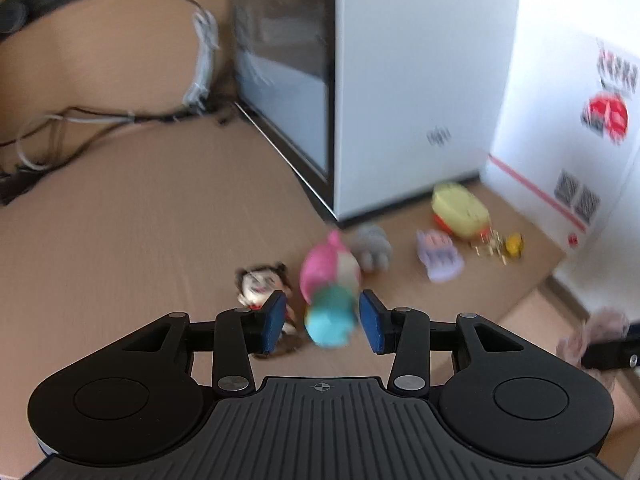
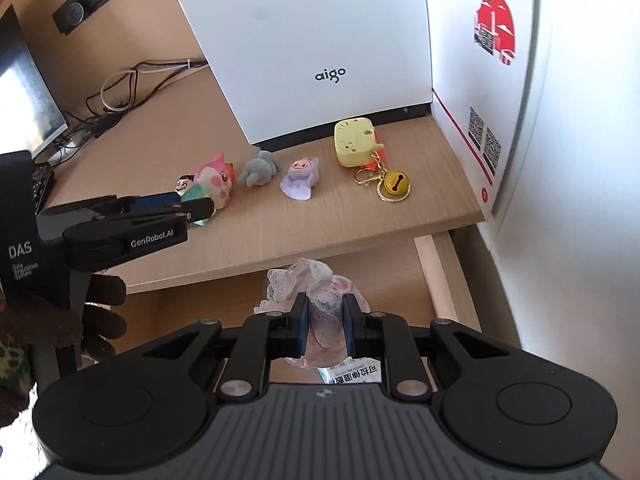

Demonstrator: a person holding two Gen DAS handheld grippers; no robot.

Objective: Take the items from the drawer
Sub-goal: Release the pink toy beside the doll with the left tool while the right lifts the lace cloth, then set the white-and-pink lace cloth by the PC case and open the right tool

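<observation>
My left gripper [image 1: 322,322] stands open around a pink and teal plush toy [image 1: 332,280] that rests on the wooden desk [image 1: 140,240]; a gap shows beside each pad. From the right wrist view the left gripper [image 2: 196,210] reaches in from the left to that toy [image 2: 216,180]. My right gripper [image 2: 326,320] is shut on a pink, lace-wrapped item [image 2: 316,280], held above the open drawer [image 2: 444,276] below the desk's front edge. It also shows, blurred, at the right edge of the left wrist view, the lace item [image 1: 600,328].
Along the desk lie a small black-haired figure [image 2: 185,184], a grey plush [image 2: 260,170], a purple plush [image 2: 300,178], a yellow box toy [image 2: 356,142] and a bell keyring [image 2: 396,186]. Behind stand a white aigo unit [image 2: 320,40] and a printed carton [image 2: 492,80]. Cables [image 2: 120,96] lie left.
</observation>
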